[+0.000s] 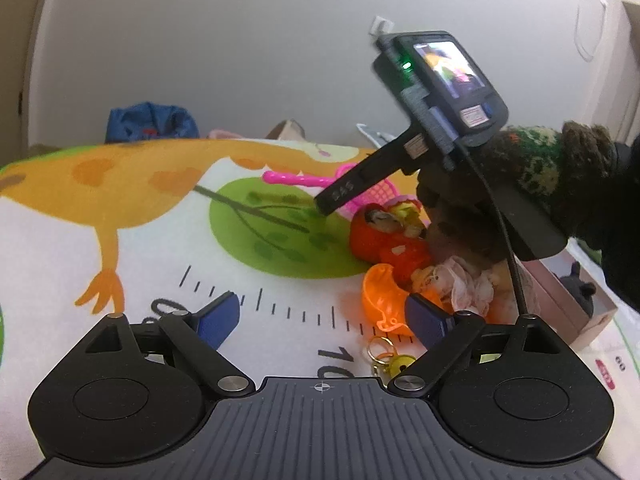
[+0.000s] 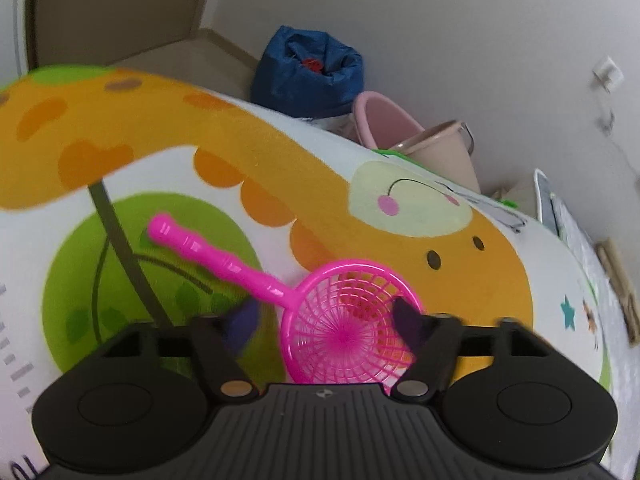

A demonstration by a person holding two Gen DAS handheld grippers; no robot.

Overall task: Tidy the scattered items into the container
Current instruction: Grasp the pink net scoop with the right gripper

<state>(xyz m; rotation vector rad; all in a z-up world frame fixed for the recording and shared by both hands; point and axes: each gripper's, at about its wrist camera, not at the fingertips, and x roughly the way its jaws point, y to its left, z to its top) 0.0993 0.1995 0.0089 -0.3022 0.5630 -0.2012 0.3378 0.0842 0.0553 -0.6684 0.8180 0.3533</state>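
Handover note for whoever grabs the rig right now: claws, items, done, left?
Left claw: open, empty, low over the giraffe play mat.
Right claw: open, straddling the pink plastic toy net, not gripped.
Orange plastic toy pieces, red toy and gold keyring lie on the mat.
Pink box at the right is probably the container.
Done: nothing visibly. Left: all items.

Giraffe-print play mat [image 2: 280,168] lies under and ahead of both tongs, with a green leaf patch [image 2: 80,272] left of the right tongs and ruler marks [image 1: 280,312] just ahead of the left tongs. Beyond the mat's far edge: blue fabric bag [image 2: 308,72], pink basin [image 2: 380,120], beige bucket [image 2: 440,152] to its right. White wall [image 2: 440,20] behind, wall socket [image 2: 608,74] far right.
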